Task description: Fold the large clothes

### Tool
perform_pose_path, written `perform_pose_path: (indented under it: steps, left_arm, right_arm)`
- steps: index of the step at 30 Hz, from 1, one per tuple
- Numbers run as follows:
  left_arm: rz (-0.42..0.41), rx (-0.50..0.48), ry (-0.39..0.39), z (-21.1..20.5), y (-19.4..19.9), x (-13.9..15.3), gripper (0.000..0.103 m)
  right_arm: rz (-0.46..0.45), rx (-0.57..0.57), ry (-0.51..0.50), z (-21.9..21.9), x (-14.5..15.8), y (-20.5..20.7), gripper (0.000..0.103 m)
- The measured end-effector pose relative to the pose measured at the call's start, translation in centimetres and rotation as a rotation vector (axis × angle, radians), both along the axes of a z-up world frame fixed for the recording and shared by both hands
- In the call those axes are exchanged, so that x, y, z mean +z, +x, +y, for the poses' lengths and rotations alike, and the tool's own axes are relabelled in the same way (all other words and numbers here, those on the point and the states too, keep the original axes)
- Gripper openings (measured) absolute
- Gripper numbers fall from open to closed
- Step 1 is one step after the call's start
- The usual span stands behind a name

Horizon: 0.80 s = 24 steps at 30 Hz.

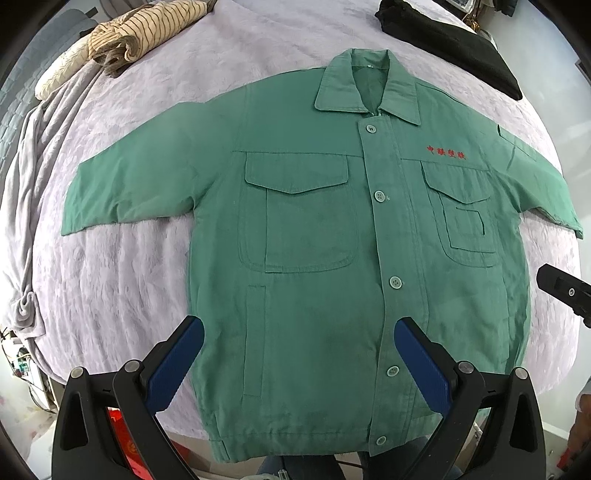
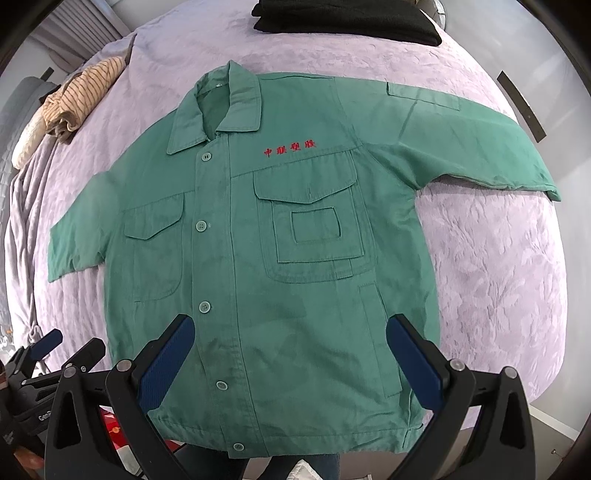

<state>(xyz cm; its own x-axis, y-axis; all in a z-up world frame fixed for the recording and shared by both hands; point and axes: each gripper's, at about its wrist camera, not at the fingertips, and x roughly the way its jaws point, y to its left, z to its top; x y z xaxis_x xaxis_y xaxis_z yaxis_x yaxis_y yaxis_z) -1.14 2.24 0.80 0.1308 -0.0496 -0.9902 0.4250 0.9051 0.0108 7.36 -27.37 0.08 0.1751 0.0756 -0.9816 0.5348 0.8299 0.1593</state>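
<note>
Both tools, left (image 1: 299, 336) and right (image 2: 290, 334), hover spread over the jacket's (image 1: 314, 240) hem; pinching one layer only would drag it askew.

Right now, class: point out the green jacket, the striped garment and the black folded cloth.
green jacket (image 1: 317, 229): left wrist view, chest pocket.
striped garment (image 1: 147, 26): left wrist view, bunched middle.
black folded cloth (image 2: 347, 16): right wrist view, top surface.
</note>
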Motion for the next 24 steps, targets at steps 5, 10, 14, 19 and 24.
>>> perform_pose_path:
  steps: [5,10,14,19,24]
  left_arm:
    - [0.005,0.008,-0.001,0.20,-0.18,-0.10,0.103]
    - [0.005,0.010,-0.001,0.31,-0.19,-0.12,0.103]
    - [0.005,0.007,-0.003,0.41,-0.28,-0.10,0.103]
    - [0.008,0.014,-0.003,0.47,-0.40,-0.07,0.103]
    - [0.010,0.014,-0.005,0.47,-0.52,-0.13,0.103]
  right_arm:
    - [0.006,0.001,0.002,0.33,-0.11,-0.28,0.103]
    - [0.004,0.003,0.000,0.37,-0.06,-0.42,0.103]
    - [0.004,0.002,-0.001,0.47,-0.03,-0.55,0.103]
    - [0.003,0.004,-0.003,0.53,0.04,-0.63,0.103]
    - [0.006,0.002,-0.007,0.71,0.19,-0.77,0.103]
